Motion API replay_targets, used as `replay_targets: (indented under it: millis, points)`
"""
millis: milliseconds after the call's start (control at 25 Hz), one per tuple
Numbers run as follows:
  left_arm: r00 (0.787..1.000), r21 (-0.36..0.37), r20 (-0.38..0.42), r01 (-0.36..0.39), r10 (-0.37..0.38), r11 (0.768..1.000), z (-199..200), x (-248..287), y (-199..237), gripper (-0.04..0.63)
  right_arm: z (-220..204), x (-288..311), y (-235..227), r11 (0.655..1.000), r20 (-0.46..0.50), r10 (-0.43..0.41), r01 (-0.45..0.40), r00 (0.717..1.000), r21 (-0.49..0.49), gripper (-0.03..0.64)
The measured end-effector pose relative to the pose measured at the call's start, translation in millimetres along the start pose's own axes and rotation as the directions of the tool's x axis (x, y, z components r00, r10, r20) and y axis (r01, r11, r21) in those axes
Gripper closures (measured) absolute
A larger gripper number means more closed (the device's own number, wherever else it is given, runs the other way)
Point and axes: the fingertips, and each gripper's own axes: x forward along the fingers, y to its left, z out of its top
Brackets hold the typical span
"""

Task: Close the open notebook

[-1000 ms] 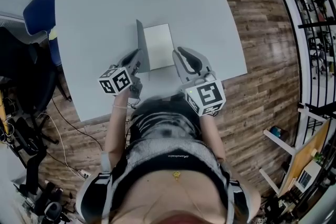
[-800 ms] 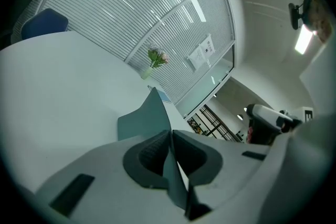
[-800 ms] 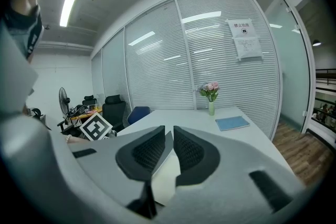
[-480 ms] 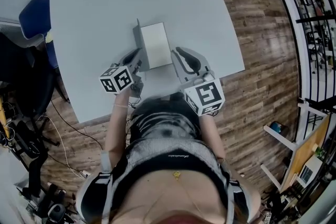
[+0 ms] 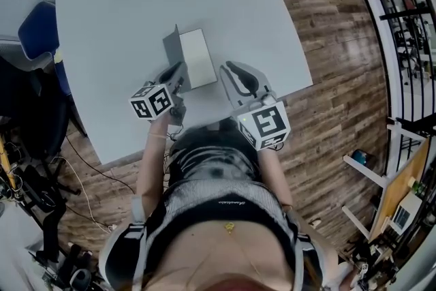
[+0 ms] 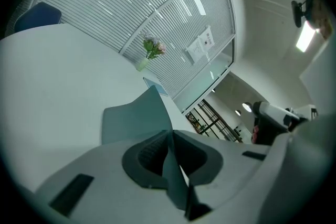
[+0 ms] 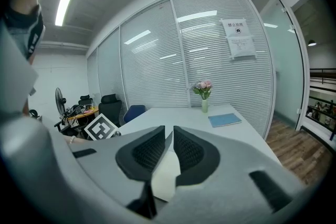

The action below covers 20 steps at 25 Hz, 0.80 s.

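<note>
Head view, my left gripper (image 5: 178, 73) is clamped on the raised grey cover (image 5: 173, 51) of the notebook (image 5: 196, 59) while my right gripper (image 5: 226, 71) pinches its white page (image 7: 165, 174)

Both forearms reach forward from the torso, side by side and bare below the sleeves. The left forearm (image 5: 153, 160) carries the left hand-held gripper (image 5: 180, 73), angled slightly down, its marker cube (image 5: 151, 103) facing up. Its jaws are pressed together on the raised notebook cover (image 5: 173, 54), which runs edge-on between the dark pads (image 6: 151, 152). The right forearm (image 5: 274, 177) carries the right hand-held gripper (image 5: 225, 71), just beside the left one and also tilted a little down. Its jaws are nearly together, pinching a pale page (image 7: 167, 170).
</note>
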Motion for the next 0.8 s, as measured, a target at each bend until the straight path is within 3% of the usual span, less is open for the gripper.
replay_targets:
  millis: [800]
  points:
    - [0.992,0.022,-0.123,-0.003,0.006,1.000,-30.2,43.8,-7.5,0.568,-6.0,-5.3,-19.1,1.000,-0.029,-0.022,0.023,0.999,0.015,0.565]
